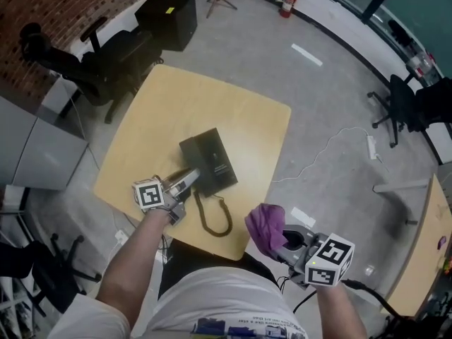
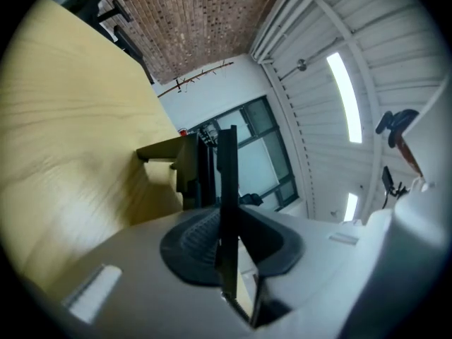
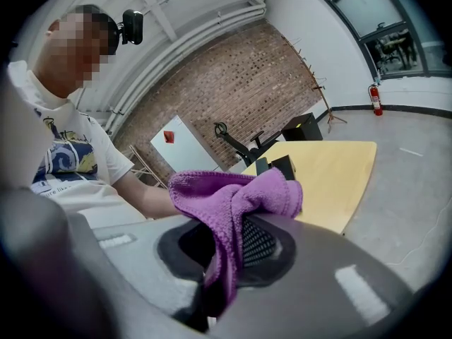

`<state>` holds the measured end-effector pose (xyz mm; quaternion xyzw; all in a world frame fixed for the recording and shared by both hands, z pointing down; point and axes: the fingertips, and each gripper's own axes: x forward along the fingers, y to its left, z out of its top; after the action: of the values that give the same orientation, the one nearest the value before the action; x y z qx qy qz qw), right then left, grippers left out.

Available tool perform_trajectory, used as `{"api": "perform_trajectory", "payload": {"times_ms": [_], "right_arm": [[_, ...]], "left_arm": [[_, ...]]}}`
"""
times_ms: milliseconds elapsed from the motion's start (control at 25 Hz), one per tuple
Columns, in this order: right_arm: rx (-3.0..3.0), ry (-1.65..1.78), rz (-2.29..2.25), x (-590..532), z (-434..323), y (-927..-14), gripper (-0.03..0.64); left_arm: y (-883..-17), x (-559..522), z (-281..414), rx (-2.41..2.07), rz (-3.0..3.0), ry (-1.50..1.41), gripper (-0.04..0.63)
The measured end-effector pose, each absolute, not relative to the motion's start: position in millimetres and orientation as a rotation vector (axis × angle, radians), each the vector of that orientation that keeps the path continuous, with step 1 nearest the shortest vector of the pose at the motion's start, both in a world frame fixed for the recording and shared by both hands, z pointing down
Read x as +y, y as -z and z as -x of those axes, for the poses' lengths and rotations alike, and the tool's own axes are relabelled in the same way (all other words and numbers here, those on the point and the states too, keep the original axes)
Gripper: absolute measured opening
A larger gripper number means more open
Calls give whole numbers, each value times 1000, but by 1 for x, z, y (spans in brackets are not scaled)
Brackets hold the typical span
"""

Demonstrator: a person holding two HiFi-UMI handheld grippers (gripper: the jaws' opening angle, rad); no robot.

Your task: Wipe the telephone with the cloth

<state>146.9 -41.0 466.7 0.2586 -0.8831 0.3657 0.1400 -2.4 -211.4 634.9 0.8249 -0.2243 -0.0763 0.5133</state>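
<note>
The black telephone (image 1: 210,159) lies in the middle of the wooden table (image 1: 233,111), and its coiled cord (image 1: 214,222) loops toward the near edge. My left gripper (image 1: 188,181) reaches in at the phone's near left side. In the left gripper view, my left gripper (image 2: 229,260) is shut on a thin black bar (image 2: 227,189) standing edge-on between its jaws; it seems to be the handset. My right gripper (image 1: 280,241) hangs off the table's near right corner, shut on a bunched purple cloth (image 1: 265,227). The cloth (image 3: 236,196) drapes over my right gripper (image 3: 229,256) and hides the pads.
Black office chairs (image 1: 106,62) and a black box (image 1: 169,16) stand beyond the table's far left. A white cable (image 1: 332,143) runs across the grey floor at the right. Another wooden table (image 1: 424,253) and a chair (image 1: 399,104) are at the far right.
</note>
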Motion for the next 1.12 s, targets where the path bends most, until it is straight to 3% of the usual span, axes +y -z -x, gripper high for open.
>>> {"api": "perform_trajectory", "payload": {"times_ms": [440, 1120], "right_arm": [[-2552, -1071, -709, -44, -153, -470, 44], [-2645, -954, -704, -59, -135, -471, 44]], "left_arm": [[-649, -213, -3, -562, -1923, 176, 78], [-652, -206, 19, -809, -1927, -137, 157]]}}
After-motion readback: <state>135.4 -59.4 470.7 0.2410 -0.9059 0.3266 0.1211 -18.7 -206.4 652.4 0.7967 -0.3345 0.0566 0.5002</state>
